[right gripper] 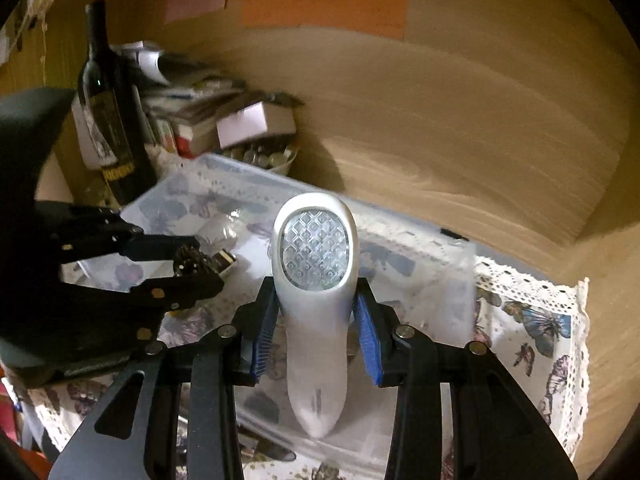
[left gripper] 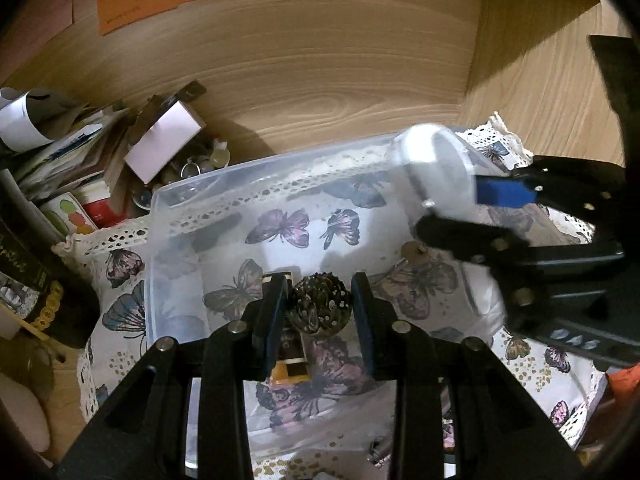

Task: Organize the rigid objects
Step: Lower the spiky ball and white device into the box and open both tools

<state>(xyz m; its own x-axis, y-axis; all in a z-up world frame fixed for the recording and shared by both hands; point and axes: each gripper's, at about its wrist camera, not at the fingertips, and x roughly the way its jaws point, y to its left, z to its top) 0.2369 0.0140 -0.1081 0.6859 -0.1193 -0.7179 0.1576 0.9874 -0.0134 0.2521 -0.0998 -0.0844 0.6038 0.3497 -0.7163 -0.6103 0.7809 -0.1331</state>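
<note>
Step in hand: loading items into the clear plastic bin (left gripper: 168,208), which sits on the butterfly-print cloth (left gripper: 120,312) in the lower half of both frames.

The left gripper (left gripper: 320,312) is clamped on a dark studded round ornament (left gripper: 320,308) at lower centre of the left view, held above the bin floor. Beneath it lies a small black-and-gold item (left gripper: 289,364), already in the bin.

The right gripper (right gripper: 316,320) is clamped on a white handheld device (right gripper: 316,280) at frame centre, over the bin's interior. Judged next move: lower each item to a bare part of the floor and spread the jaws, keeping the ornament clear of the black-and-gold item.

The right view alone shows the device's patterned oval face (right gripper: 314,250) and an upright wine bottle (right gripper: 108,108) at upper left. The left view shows the device only as a blurred disc at upper right, but alone reveals the item under the ornament.
</note>
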